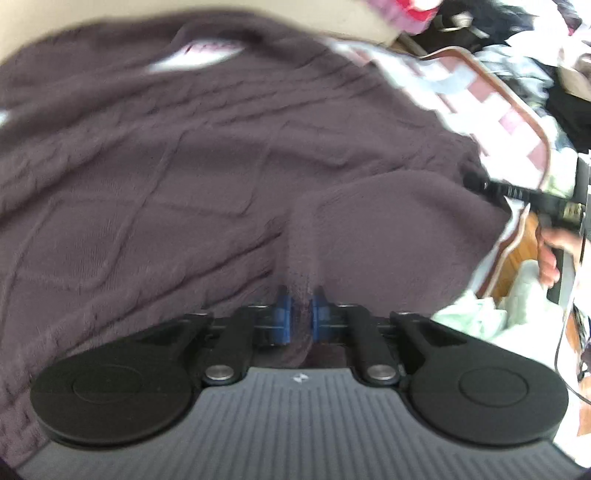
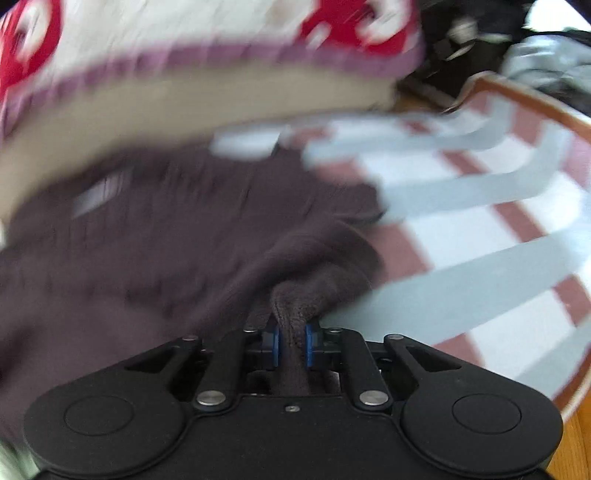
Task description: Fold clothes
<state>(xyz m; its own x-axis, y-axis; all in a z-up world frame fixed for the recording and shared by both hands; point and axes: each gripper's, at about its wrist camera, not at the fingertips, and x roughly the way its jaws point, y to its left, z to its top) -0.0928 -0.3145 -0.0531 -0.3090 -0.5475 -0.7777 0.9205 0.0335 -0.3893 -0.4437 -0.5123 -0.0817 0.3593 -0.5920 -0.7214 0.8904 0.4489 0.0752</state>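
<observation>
A dark purple-brown knit sweater point(image 1: 184, 166) lies spread over a checked blanket point(image 1: 461, 96). In the left wrist view my left gripper point(image 1: 301, 314) is shut on a raised fold of the sweater, pinched between the blue pads point(image 1: 282, 314). In the right wrist view my right gripper point(image 2: 292, 345) is shut on another bunched edge of the sweater point(image 2: 147, 240), near its right side. That right gripper point(image 1: 474, 181) also shows at the sweater's right edge in the left wrist view, held by a hand point(image 1: 550, 258). Both views are blurred.
The blanket point(image 2: 480, 229) has white, grey-blue and maroon squares and a brown border. A red and white garment with a purple hem point(image 2: 221, 33) lies beyond on a beige surface point(image 2: 184, 110). Dark and pale clothes point(image 1: 517, 37) are piled far right. Pale green cloth point(image 1: 480, 314) and wooden floor point(image 2: 576, 443) lie beside.
</observation>
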